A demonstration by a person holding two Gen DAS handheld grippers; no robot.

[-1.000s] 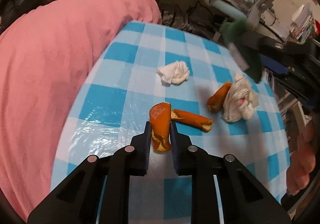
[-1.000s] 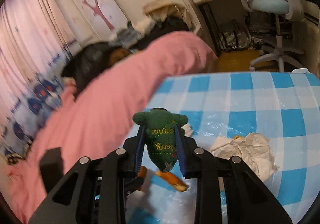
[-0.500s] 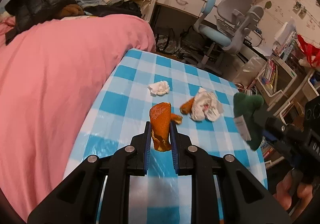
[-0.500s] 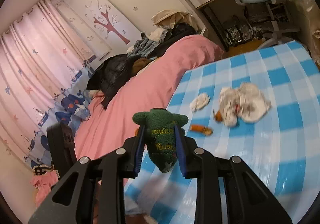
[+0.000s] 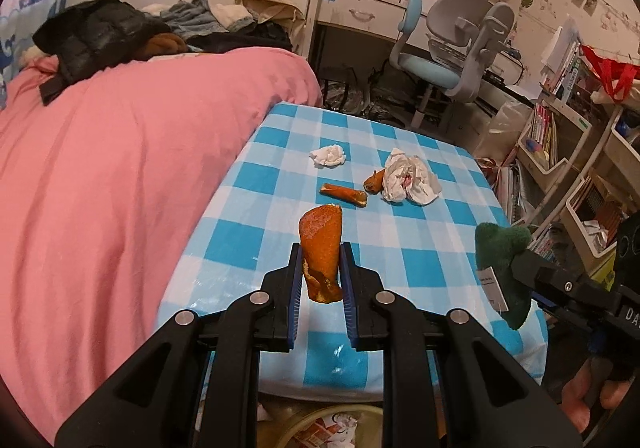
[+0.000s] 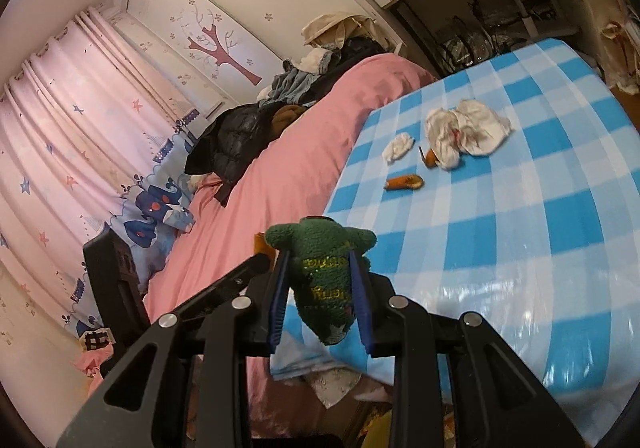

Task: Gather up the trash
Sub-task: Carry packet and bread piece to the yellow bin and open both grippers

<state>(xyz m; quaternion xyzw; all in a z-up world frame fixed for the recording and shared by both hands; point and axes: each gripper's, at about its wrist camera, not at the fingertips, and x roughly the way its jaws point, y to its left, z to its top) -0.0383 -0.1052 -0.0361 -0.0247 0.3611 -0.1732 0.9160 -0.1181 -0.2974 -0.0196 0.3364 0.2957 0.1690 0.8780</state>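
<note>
The left tool (image 5: pixel 320 276) is clamped on a curled piece of orange citrus peel (image 5: pixel 321 248), held upright above the near edge of the counter covered in a blue-and-white checked plastic cloth (image 5: pixel 420 248); the right tool (image 6: pixel 320 296) is closed around a small green plush toy with yellow stitching (image 6: pixel 324 280), lifted off the counter at its near corner. The step in hand looks like carrying both loads to a bin: below the counter's near edge the left view shows the pale rim of a round container with printed paper inside (image 5: pixel 320 424), probably the trash receptacle, though most of it is hidden behind the tool. To do this well, bring the peel right over that opening before the jaws part, since the peel is light and curved and could catch on the blue pads or fall beside the rim; tipping the tool downward should help it drop clean. Left on the counter are a narrow strip of orange peel (image 5: pixel 344 195), another bit of peel (image 5: pixel 374 184) tucked against a large crumpled white tissue with a reddish stain (image 5: pixel 408 182), and a small wadded white tissue (image 5: pixel 329 156) farther back, all well apart from the tools. As for writing, the toy's yellow embroidery is not legible from here, its white sewn-in tag (image 5: pixel 493 288) is too small to read, and the letters "DA" show on the right tool's body at the frame edge.
</note>
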